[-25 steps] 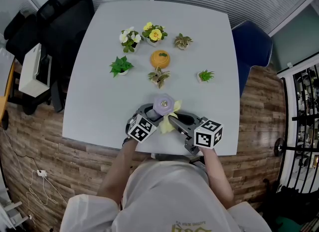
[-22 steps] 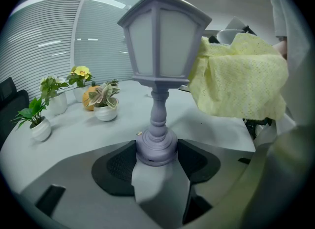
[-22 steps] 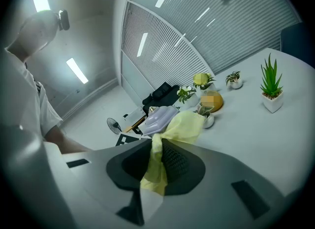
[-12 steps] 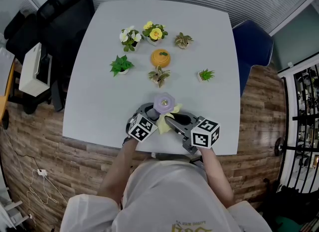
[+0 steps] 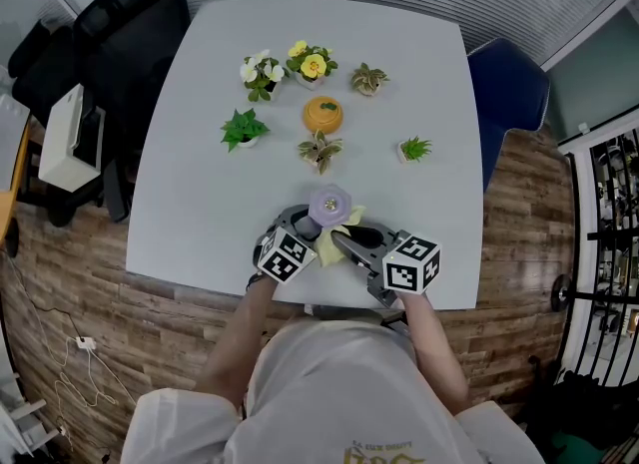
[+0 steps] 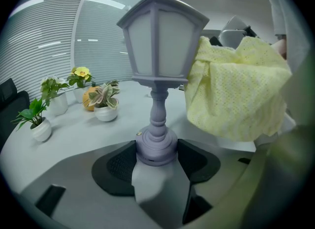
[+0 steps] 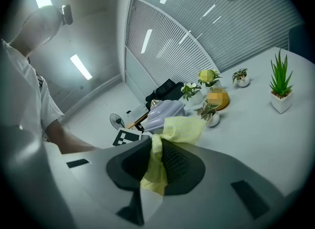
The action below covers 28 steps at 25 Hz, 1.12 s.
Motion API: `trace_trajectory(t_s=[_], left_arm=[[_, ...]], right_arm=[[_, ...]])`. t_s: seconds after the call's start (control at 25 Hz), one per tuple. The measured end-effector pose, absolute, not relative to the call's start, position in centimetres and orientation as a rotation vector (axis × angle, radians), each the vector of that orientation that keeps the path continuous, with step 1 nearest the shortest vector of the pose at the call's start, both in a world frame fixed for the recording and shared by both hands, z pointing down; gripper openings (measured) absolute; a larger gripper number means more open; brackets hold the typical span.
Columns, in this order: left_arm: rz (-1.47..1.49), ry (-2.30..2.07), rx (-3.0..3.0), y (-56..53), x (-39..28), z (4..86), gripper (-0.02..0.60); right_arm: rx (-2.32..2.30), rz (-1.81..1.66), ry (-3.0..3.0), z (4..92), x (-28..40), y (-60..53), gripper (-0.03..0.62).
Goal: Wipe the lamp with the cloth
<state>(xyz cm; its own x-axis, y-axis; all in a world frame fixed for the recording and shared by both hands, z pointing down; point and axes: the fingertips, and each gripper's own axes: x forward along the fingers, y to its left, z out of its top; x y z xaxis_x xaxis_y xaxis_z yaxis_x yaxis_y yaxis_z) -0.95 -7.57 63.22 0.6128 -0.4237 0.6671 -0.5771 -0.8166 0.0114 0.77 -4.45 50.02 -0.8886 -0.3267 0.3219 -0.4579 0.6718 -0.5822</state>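
Where the head view shows the near edge of the tabletop [image 5: 200, 242], the lantern lamp [image 5: 329, 206] stands. Left gripper view: the left tool [image 6: 156, 156] clamps its base, yellow cloth [image 6: 236, 95] at right. Right gripper view: the right tool [image 7: 157, 159] pinches that cloth, lantern lamp just beyond.

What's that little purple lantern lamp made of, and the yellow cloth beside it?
The lilac lantern-shaped lamp looks like moulded plastic: smooth, matte, one even colour, with frosted panes. The pale yellow cloth looks like soft woven or knitted fabric, perhaps cotton: fine dotted texture, limp folds.
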Motion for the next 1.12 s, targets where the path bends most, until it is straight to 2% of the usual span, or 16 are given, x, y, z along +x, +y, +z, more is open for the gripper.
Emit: trace_trajectory(t_s=[1.12], left_arm=[[0.996,-0.824,2.615,-7.5,-1.0,63.3,0.265]], right_arm=[[0.707,0.945,-2.604,51.4,2.0,-5.1,0.067]])
